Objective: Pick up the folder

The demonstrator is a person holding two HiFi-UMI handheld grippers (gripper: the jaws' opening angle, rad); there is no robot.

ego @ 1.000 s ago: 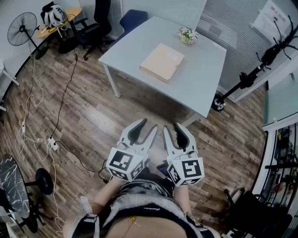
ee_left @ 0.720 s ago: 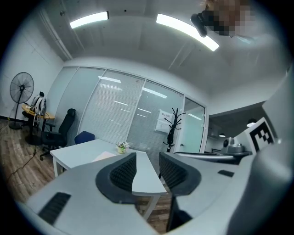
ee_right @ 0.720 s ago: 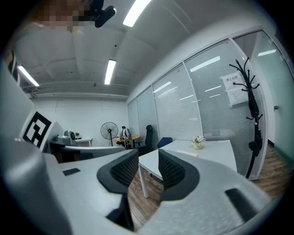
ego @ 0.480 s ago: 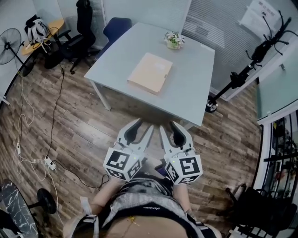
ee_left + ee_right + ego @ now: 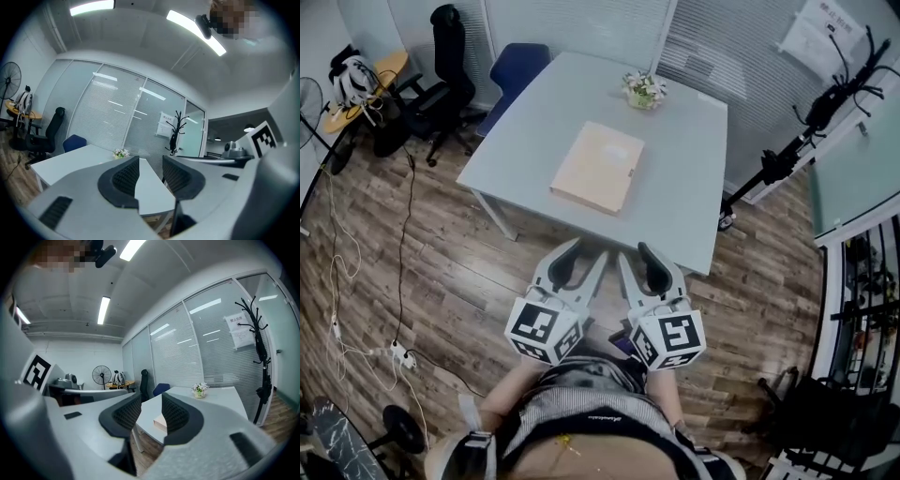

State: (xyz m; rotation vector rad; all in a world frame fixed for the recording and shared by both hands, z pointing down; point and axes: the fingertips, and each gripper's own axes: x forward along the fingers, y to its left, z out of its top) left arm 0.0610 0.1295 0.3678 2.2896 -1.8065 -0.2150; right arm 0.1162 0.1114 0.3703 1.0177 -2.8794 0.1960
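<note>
Bench: pale grey, rectangular, standing on a wood floor.
Blue chair: at the bench's far left corner.
Folder: tan, closed, lying flat near the bench's middle.
Left tool: just short of the bench's near edge, jaws apart, nothing between them.
Right tool: at the same near edge, jaws slightly apart, empty.
Flowers: small pot near the bench's far edge.

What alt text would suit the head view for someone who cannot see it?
Seen from above, a person holds the left gripper and right gripper side by side, both open and empty, short of a grey table. A tan folder lies flat on it, a small pot of flowers beyond.
</note>
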